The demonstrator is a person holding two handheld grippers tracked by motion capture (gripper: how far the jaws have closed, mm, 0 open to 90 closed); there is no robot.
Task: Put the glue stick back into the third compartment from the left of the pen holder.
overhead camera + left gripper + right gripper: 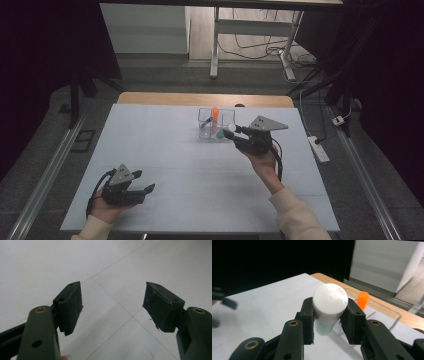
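**White-capped tube gripped beside the clear box**

From where I stand, the right gripper (231,131) is out over the far middle of the white table (165,150), right up against a clear plastic box (216,124). Its jaws are closed onto a small tube with a white cap (329,300); the pads press on either side just under the cap, and the pale green body (324,327) drops down between them. In the right gripper view the cap stands up above the jaw tips, facing the camera. The tube is held at the near right edge of the box; whether it is just inside the wall or just outside it, I cannot tell.

In the box stands an orange-capped tube (215,119), upright, its cap poking above the rim. In the right gripper view that orange cap (363,299) shows just beyond and to the right of the held tube.

The left gripper (145,189) sits well apart, low near the front left corner of the table, in the person's left hand (107,205). Its jaws gape wide, with bare table surface (112,315) between the pads and nothing held.
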